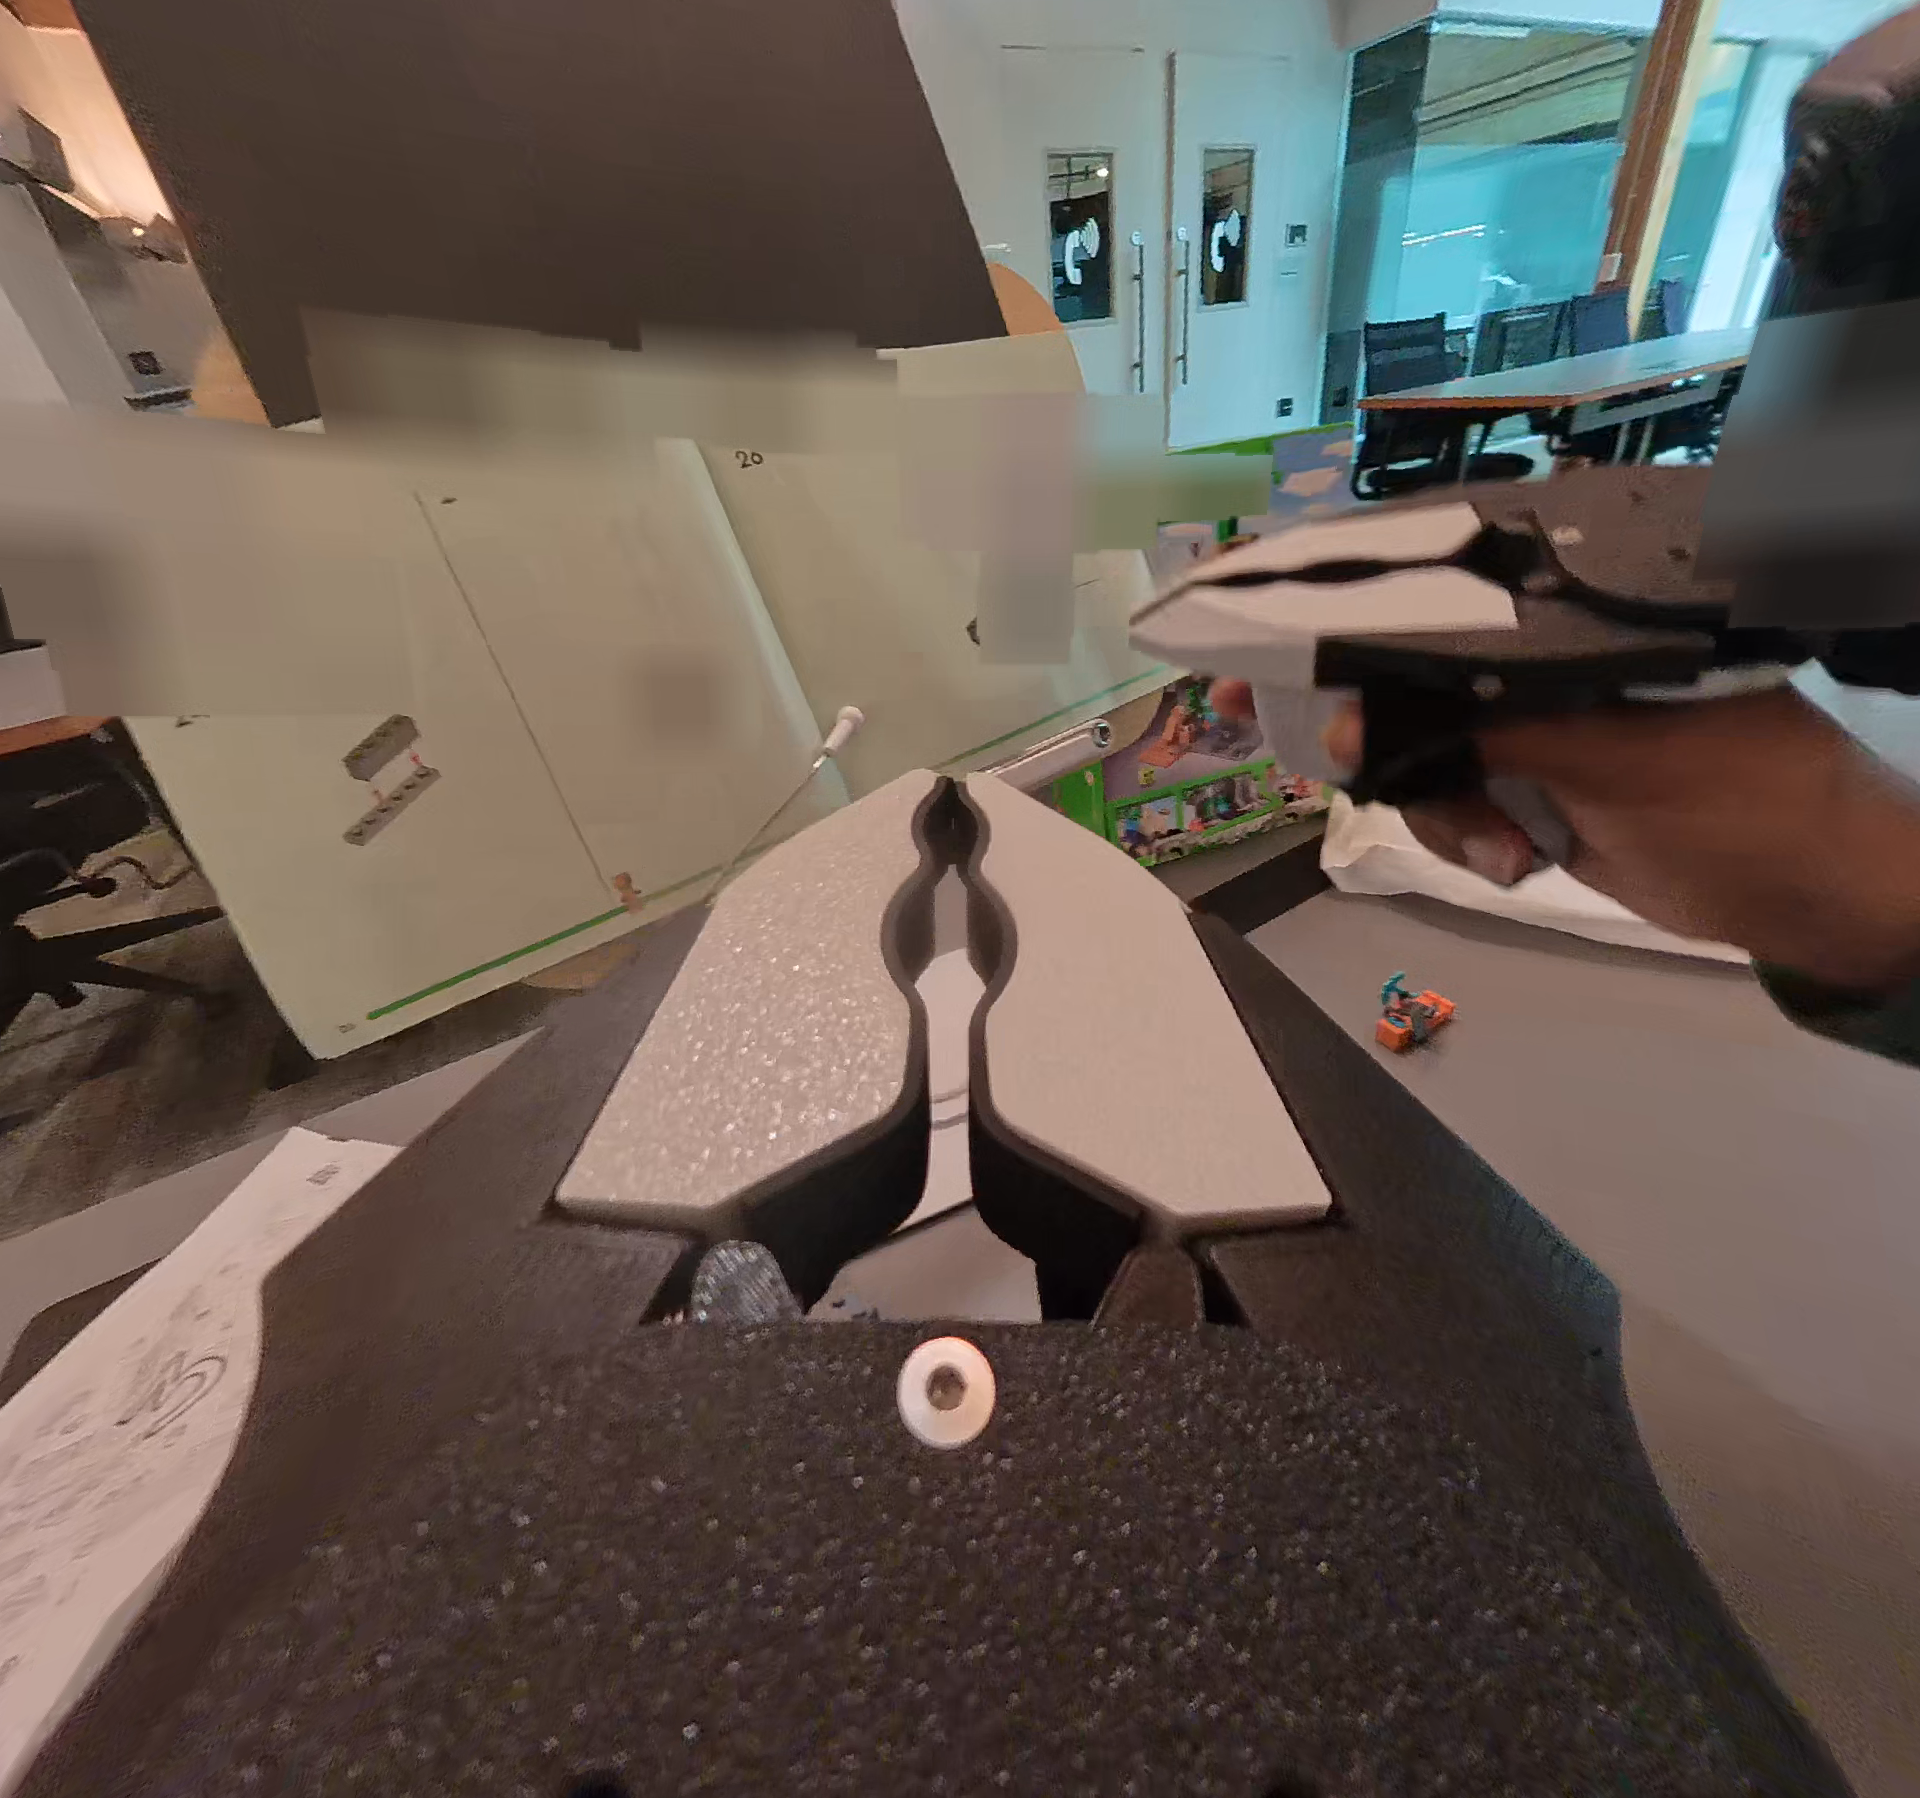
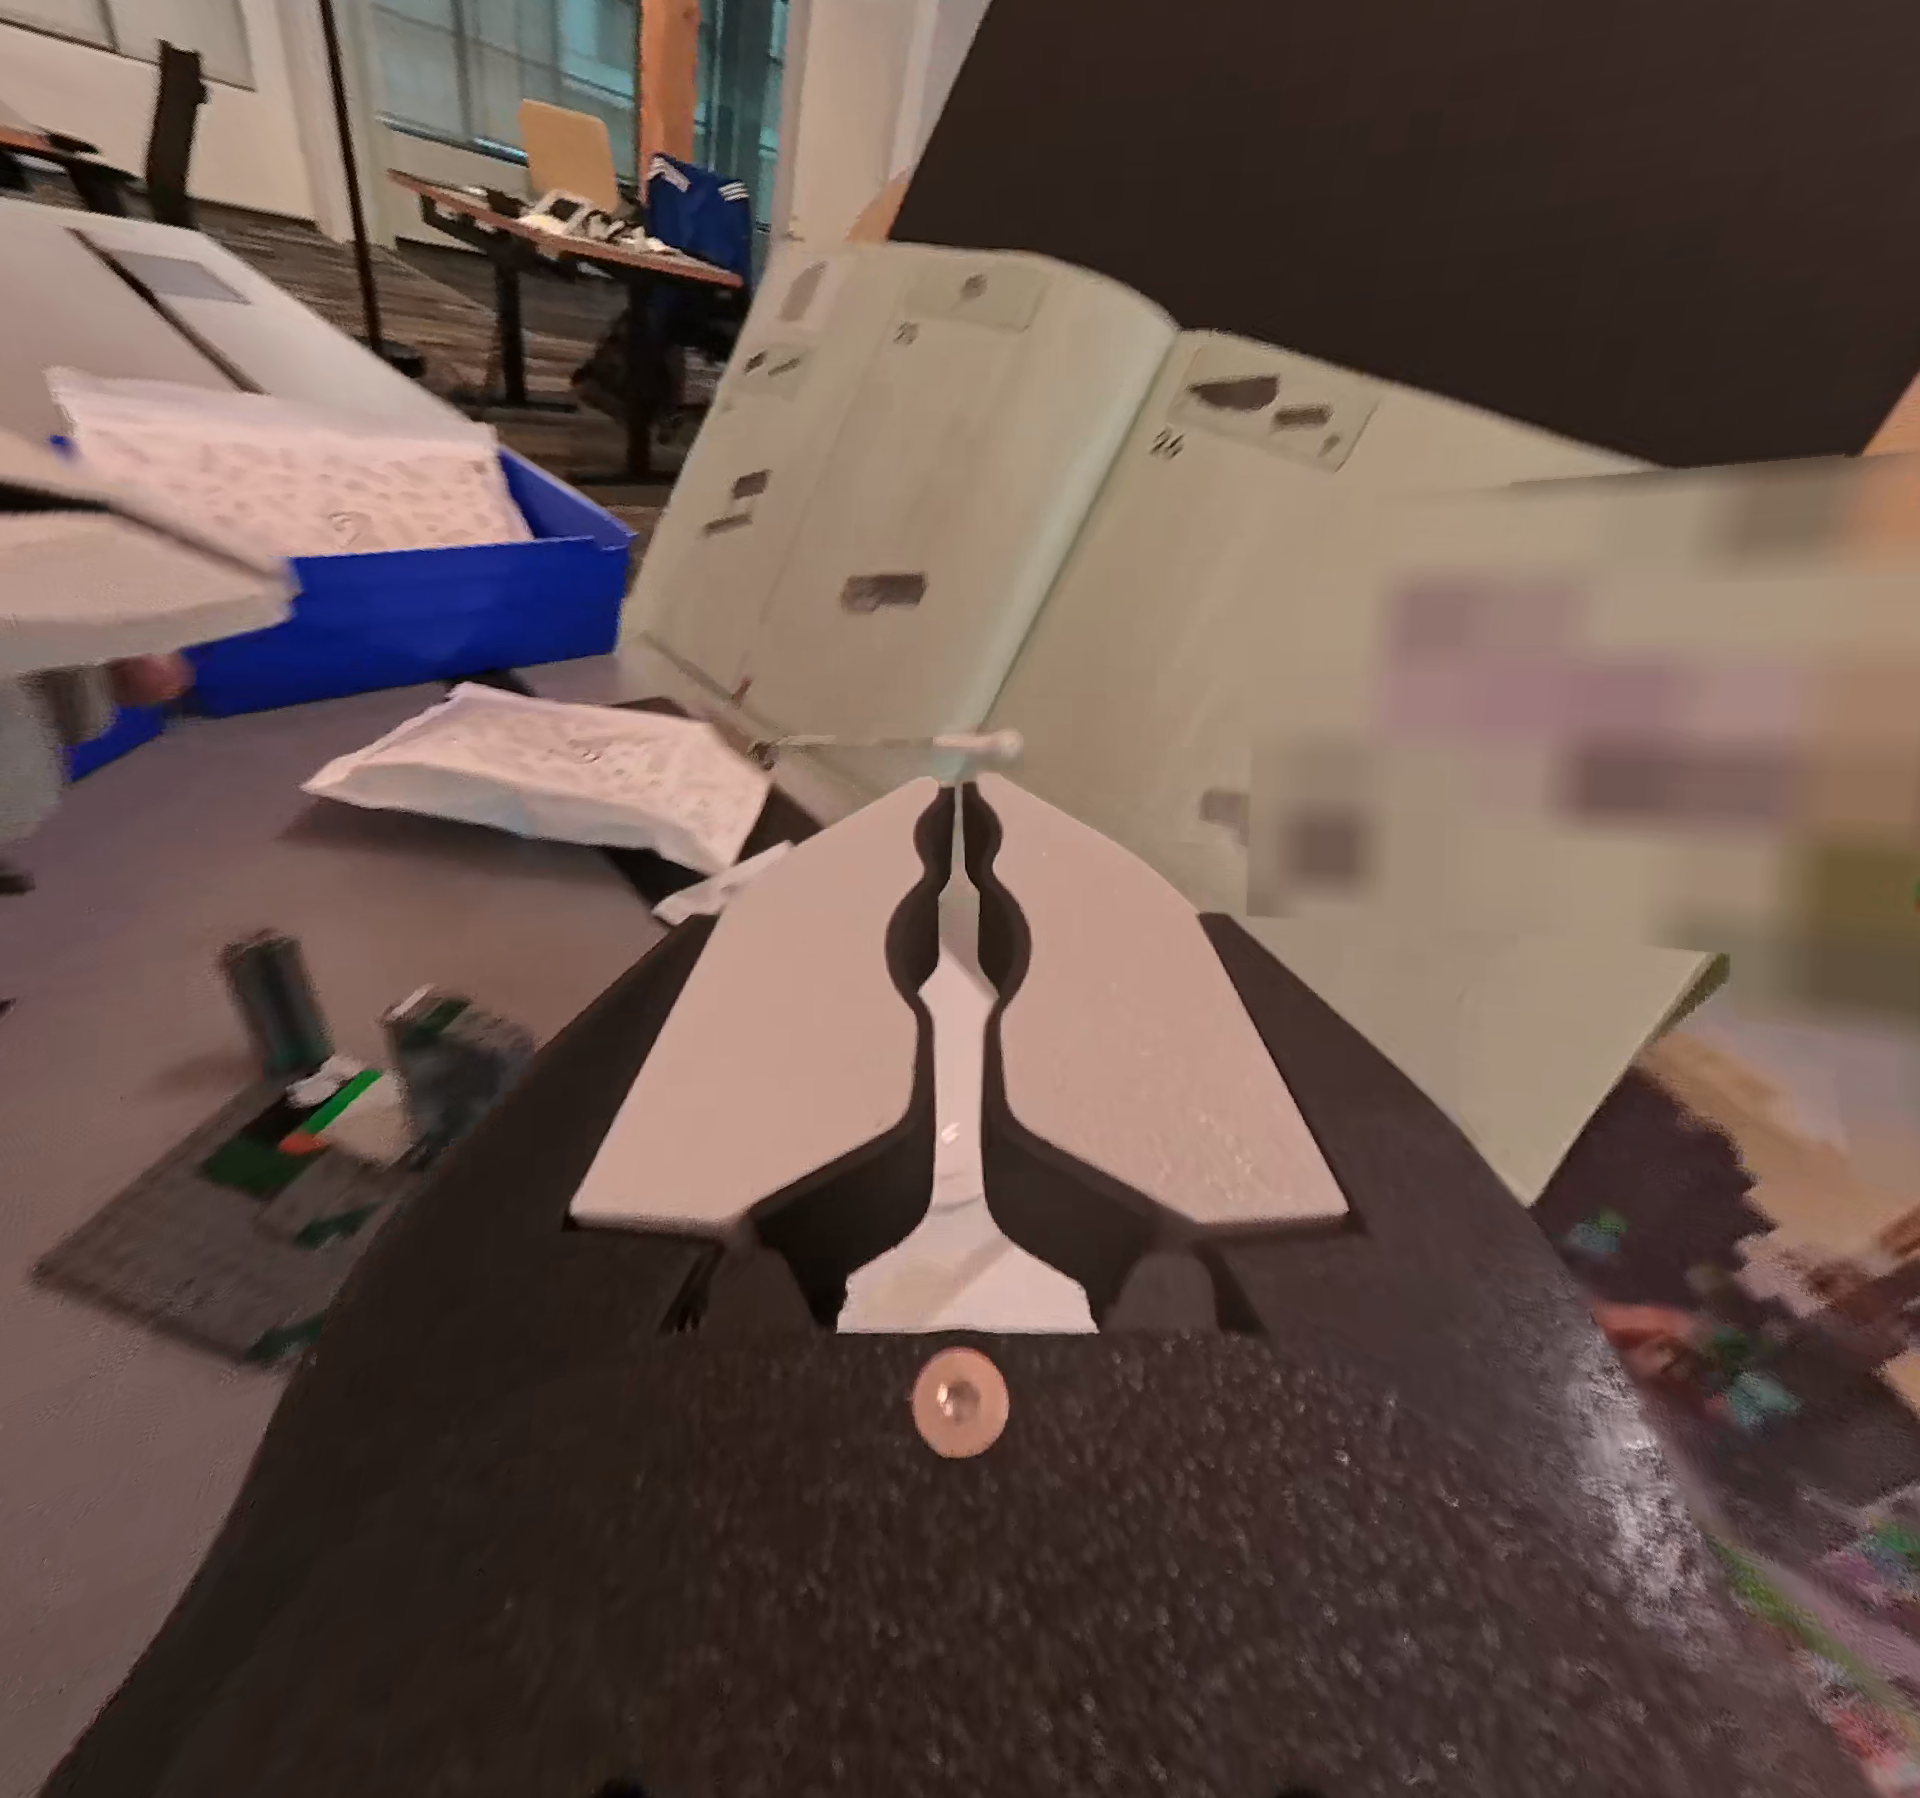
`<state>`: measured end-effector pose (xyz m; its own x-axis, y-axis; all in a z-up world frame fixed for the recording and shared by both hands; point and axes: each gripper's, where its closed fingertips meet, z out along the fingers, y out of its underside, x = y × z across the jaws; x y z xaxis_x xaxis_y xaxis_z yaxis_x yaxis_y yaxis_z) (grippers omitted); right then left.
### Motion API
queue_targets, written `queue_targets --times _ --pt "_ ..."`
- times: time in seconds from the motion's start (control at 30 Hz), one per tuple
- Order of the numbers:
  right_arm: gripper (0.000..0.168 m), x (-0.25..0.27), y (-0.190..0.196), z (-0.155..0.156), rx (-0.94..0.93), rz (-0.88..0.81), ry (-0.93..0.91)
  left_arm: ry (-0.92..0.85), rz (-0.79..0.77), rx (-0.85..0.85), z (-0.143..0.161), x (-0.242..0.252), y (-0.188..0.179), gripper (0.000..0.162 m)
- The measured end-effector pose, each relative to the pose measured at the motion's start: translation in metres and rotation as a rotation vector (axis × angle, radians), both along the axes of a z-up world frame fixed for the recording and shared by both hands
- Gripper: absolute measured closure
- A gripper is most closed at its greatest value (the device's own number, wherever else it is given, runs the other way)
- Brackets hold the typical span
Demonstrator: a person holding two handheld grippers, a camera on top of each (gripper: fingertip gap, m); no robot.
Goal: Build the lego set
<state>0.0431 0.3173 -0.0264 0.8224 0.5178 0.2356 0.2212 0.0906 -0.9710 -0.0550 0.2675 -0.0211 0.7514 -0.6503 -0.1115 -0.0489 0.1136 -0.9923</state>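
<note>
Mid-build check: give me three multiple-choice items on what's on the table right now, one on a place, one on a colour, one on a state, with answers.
1. Where is the instruction booklet?
A. Flat under the bin
B. Propped open ahead of both hand-held grippers
C. Inside the box

2. What colour is the bin holding a parts bag?
A. Red
B. Green
C. Blue

3. How are the left hand-held gripper and right hand-held gripper?
A. Both shut, empty
B. Both wide open
C. Left holding a brick

Answers: 1 B, its pages stand tilted on wire holders; 2 C, its walls are blue; 3 A, fingertips meet with nothing between.
</note>
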Motion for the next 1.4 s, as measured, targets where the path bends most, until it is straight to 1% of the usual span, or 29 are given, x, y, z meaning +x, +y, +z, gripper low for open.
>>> queue_targets --times 0.13,0.23,0.33,0.4,0.47,0.57,0.7,0.77,0.83,0.93,1.0,1.07,1.13,1.2,1.3,1.37,1.4 --pt "0.166 -0.014 -0.044 -0.042 -0.076 0.102 0.023 0.013 -0.026 -0.012 -0.003 0.006 -0.009 0.162" --pt "0.166 -0.033 -0.076 -0.075 -0.14 0.219 0.011 0.022 -0.038 -0.024 -0.005 0.006 -0.019 0.162" --pt "0.165 -0.053 -0.104 -0.095 -0.176 0.319 0.008 0.027 -0.028 -0.057 -0.016 -0.005 -0.033 0.162" --pt "0.162 -0.066 -0.118 -0.102 -0.204 0.377 0.021 0.06 0.011 -0.077 -0.034 -0.023 -0.045 0.162" --pt "0.155 -0.076 -0.13 -0.109 -0.237 0.424 0.041 0.116 0.05 -0.12 -0.061 -0.043 -0.057 0.162" --pt "0.154 -0.081 -0.146 -0.119 -0.27 0.468 0.06 0.198 0.143 -0.198 -0.102 -0.083 -0.071 0.162" --pt "0.155 -0.068 -0.167 -0.139 -0.328 0.476 0.061 0.258 0.256 -0.352 -0.152 -0.137 -0.089 0.162" --pt "0.156 -0.055 -0.176 -0.147 -0.346 0.474 0.058 0.314 0.302 -0.432 -0.172 -0.16 -0.098 0.154" --pt "0.157 -0.039 -0.181 -0.152 -0.351 0.453 0.064 0.357 0.336 -0.491 -0.184 -0.177 -0.105 0.15" --pt "0.158 -0.018 -0.183 -0.157 -0.36 0.42 0.104 0.364 0.364 -0.561 -0.195 -0.191 -0.112 0.148" --pt "0.158 -0.008 -0.182 -0.157 -0.364 0.407 0.144 0.37 0.395 -0.579 -0.199 -0.198 -0.117 0.148" --pt "0.159 -0.002 -0.182 -0.153 -0.361 0.405 0.168 0.383 0.432 -0.569 -0.198 -0.203 -0.124 0.151" --pt "0.159 0.001 -0.182 -0.15 -0.348 0.404 0.166 0.396 0.483 -0.54 -0.191 -0.211 -0.133 0.149" --pt "0.159 0.002 -0.183 -0.148 -0.335 0.402 0.158 0.386 0.543 -0.5 -0.179 -0.222 -0.143 0.141" --pt "0.159 0.001 -0.183 -0.152 -0.34 0.404 0.145 0.297 0.612 -0.481 -0.171 -0.241 -0.147 0.125" --pt "0.159 -0.002 -0.183 -0.154 -0.358 0.417 0.158 0.252 0.635 -0.508 -0.181 -0.25 -0.135 0.116" --pt "0.159 -0.004 -0.183 -0.156 -0.368 0.421 0.164 0.257 0.657 -0.518 -0.187 -0.255 -0.126 0.117"
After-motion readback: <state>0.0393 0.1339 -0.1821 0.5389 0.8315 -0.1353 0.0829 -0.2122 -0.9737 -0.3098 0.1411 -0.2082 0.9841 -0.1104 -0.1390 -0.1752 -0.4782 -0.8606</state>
